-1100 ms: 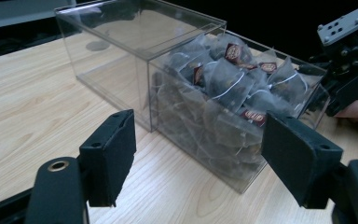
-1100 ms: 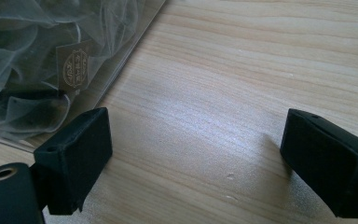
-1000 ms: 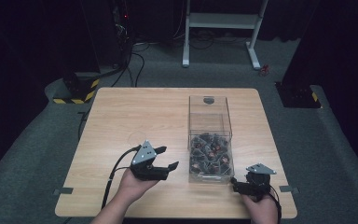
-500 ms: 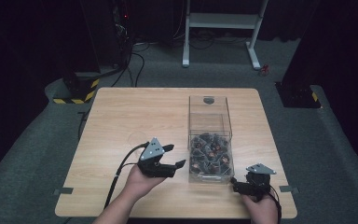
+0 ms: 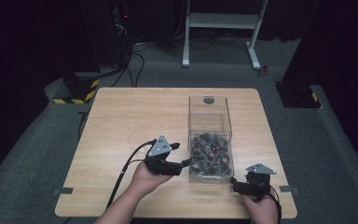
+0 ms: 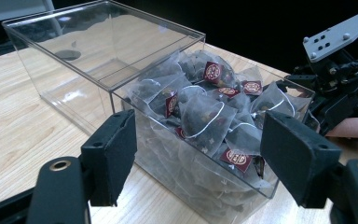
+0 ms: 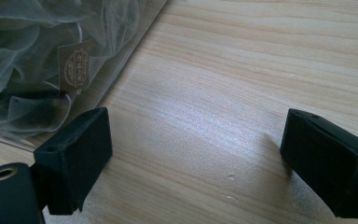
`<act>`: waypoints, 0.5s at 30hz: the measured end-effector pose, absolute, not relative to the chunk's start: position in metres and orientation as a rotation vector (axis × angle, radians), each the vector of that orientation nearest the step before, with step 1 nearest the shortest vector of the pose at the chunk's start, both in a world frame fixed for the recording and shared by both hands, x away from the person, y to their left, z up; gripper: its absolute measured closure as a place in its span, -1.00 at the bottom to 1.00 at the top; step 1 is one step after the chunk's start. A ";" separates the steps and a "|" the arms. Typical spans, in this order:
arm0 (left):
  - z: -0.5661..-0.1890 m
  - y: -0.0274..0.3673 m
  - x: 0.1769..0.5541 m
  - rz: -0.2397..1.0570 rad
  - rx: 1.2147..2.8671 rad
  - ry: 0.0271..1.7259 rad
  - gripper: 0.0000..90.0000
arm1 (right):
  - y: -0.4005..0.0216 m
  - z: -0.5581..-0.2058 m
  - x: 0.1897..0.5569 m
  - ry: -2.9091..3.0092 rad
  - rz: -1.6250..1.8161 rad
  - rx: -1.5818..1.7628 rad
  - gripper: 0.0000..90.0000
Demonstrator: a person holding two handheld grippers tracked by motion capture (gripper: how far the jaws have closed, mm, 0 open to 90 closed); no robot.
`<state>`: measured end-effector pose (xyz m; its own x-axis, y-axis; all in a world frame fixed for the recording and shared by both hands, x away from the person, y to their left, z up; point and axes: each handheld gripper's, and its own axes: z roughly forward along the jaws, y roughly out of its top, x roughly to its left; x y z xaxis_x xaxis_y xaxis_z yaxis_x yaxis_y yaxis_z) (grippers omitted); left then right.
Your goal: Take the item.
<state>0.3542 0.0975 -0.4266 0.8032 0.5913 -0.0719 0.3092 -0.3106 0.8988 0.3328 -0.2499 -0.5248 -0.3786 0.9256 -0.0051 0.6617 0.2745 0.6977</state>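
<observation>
Teabags, maroon emblem tags, writing unreadable

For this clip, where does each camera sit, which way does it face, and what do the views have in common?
High view: above the person's side, looking forward and down on the table; both forearms, left gripper, right gripper.
Left gripper view: between its open jaws, facing the clear box of tea bags.
Right gripper view: low, open jaws over bare wood.
Shared: the box.
</observation>
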 end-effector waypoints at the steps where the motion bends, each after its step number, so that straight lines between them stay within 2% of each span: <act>1: -0.427 0.095 0.355 0.328 1.918 0.676 -0.39 | -0.250 -0.525 0.333 2.138 0.865 1.431 -0.81; 15: -0.432 0.071 0.369 0.296 1.961 0.656 -0.36 | -0.250 -0.525 0.333 2.142 0.863 1.430 -0.81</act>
<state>0.3685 0.0711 -0.4322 0.8226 0.5638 -0.0737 0.3173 -0.3476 0.8823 0.3328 -0.2499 -0.5247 -0.3813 0.9244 -0.0058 0.6621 0.2774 0.6962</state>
